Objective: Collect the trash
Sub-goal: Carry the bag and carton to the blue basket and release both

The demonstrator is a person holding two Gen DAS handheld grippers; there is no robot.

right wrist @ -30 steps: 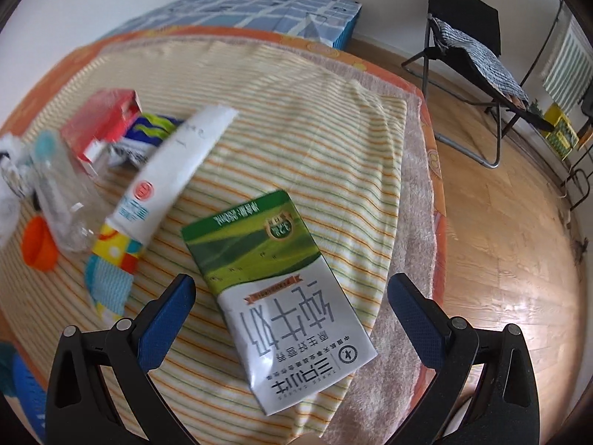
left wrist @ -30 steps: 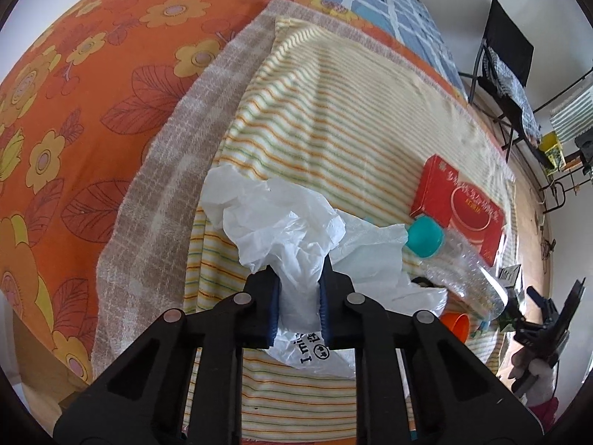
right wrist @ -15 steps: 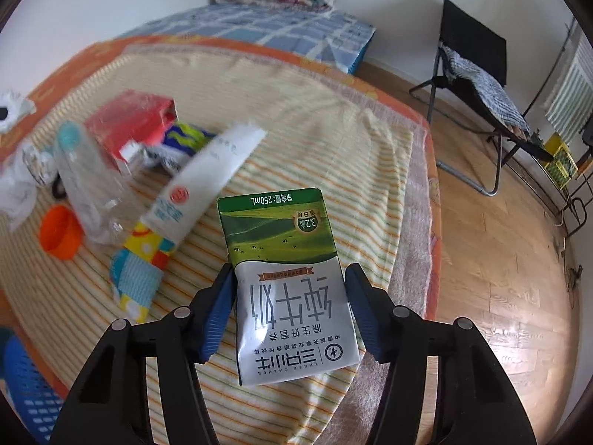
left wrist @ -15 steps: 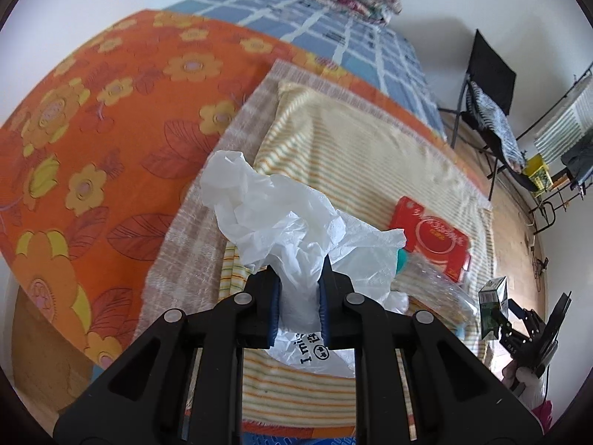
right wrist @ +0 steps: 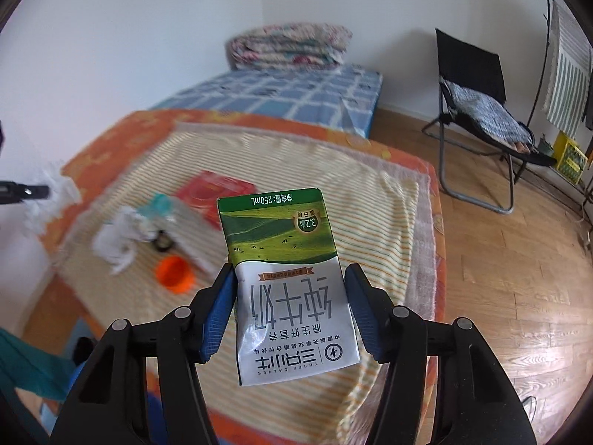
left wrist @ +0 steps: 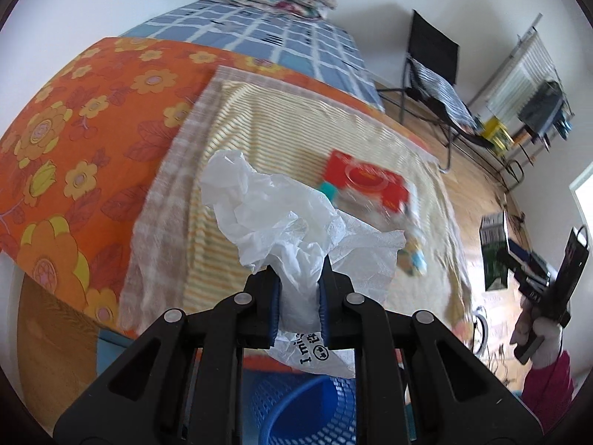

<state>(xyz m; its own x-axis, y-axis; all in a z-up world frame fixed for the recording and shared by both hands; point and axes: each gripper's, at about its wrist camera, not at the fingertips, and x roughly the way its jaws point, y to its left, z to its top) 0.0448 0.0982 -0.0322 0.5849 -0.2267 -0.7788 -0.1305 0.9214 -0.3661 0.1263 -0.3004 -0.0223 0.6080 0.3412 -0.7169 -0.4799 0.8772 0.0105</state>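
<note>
Two tools were loaded: our left tool [left wrist: 299, 289] was clamped on a crumpled white plastic bag [left wrist: 281, 218], our right tool [right wrist: 290, 309] was pinched on a milk carton [right wrist: 287, 285] at its lower sides. We judged the bag soft, light and slippery, the carton light, stiff but crushable. At 6 o'clock under the bag sat a blue mesh basket [left wrist: 318, 411]; we couldn't tell its contents.

Home bedroom: mattress [right wrist: 296, 92] w/ folded quilt [right wrist: 289, 46], folding chair [right wrist: 478, 85], wood floor [right wrist: 519, 259].
</note>
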